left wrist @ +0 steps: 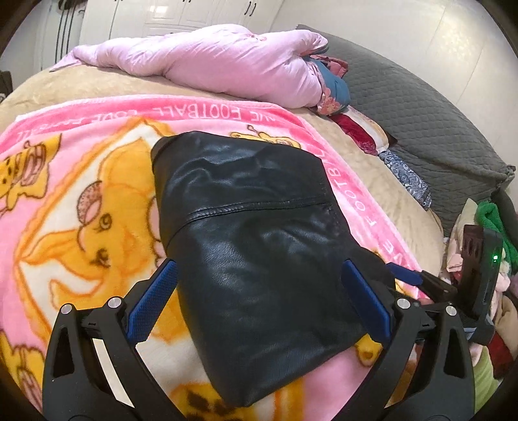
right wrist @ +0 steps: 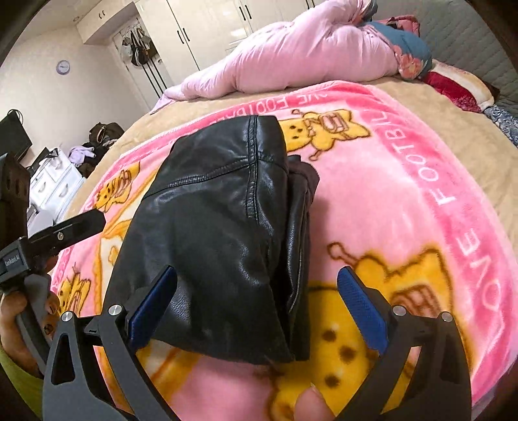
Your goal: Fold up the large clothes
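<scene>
A black leather jacket (left wrist: 255, 246) lies folded into a compact bundle on a pink cartoon blanket (left wrist: 81, 181). My left gripper (left wrist: 259, 285) is open, its blue pads spread either side of the bundle's near part, holding nothing. In the right wrist view the jacket (right wrist: 220, 233) shows seams and stacked folded layers on its right edge. My right gripper (right wrist: 257, 301) is open over the bundle's near right edge, empty. The right gripper also shows at the right of the left wrist view (left wrist: 408, 275), and the left gripper's body at the left of the right wrist view (right wrist: 64, 230).
A pink duvet (left wrist: 210, 61) lies rolled along the bed's far side with pillows (left wrist: 359, 129) and a grey quilted cover (left wrist: 421, 107) to the right. Loose clothes (left wrist: 492, 220) pile at the right. White drawers (right wrist: 55, 184) and wardrobes (right wrist: 207, 29) stand beyond the bed.
</scene>
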`<state>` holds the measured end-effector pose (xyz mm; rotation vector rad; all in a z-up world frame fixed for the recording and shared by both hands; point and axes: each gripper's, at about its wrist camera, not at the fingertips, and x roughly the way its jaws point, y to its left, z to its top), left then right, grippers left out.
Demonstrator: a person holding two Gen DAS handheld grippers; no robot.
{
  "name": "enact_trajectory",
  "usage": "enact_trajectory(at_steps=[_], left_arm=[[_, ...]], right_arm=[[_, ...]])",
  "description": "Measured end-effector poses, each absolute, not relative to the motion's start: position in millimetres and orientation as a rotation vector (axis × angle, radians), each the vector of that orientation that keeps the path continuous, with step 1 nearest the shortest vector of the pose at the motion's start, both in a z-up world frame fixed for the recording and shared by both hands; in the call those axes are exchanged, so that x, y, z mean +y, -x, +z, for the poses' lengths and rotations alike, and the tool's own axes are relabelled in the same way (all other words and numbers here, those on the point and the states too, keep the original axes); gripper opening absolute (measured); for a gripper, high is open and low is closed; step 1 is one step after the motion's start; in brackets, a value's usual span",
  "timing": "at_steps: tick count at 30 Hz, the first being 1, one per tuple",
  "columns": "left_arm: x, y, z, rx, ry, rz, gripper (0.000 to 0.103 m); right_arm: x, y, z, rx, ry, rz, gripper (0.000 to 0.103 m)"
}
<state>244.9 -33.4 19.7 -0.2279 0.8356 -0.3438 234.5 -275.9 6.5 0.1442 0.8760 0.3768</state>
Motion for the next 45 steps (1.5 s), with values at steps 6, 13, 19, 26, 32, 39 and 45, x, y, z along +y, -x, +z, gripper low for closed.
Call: enact_trajectory(at_steps=[6,13,19,26,32,39,45], left_arm=[[-33.2,-235.1,16.3,0.838,0.196,-0.318,0.094],[-39.4,-220.7,-12.0,0.873,0.117,-0.255,0.094],[-55.3,-208.1,-31.1,0.897,0.093,-0.292,0.094],[-60.8,-192.8,-15.0,0.854,0.073,-0.283,0.094],[-61.7,-177.2,0.5,0.824,0.069,-0.275,0.094],[-61.7,-151.8,22.9,0.762,0.070,-0.278,0.094],[-54.9,-125.2,36.1,0.690,0.063,-0.277,0.094]], right_arm=[[-282.8,-215.5,15.9,0.835,-0.153,0.368,0.099],[-282.5,-204.2,-0.4,0.867,-0.153,0.369,0.033],[-287.7,-209.7,-25.1,0.927,-0.180,0.318,0.043],[-294.6,-179.5,9.0,0.795,-0.138,0.310,0.073],[-296.7,-153.8,29.2,0.711,-0.124,0.312,0.094],[-294.4,-120.5,54.5,0.610,-0.105,0.309,0.098],[-288.8,-93.6,68.6,0.543,-0.065,0.308,0.099]])
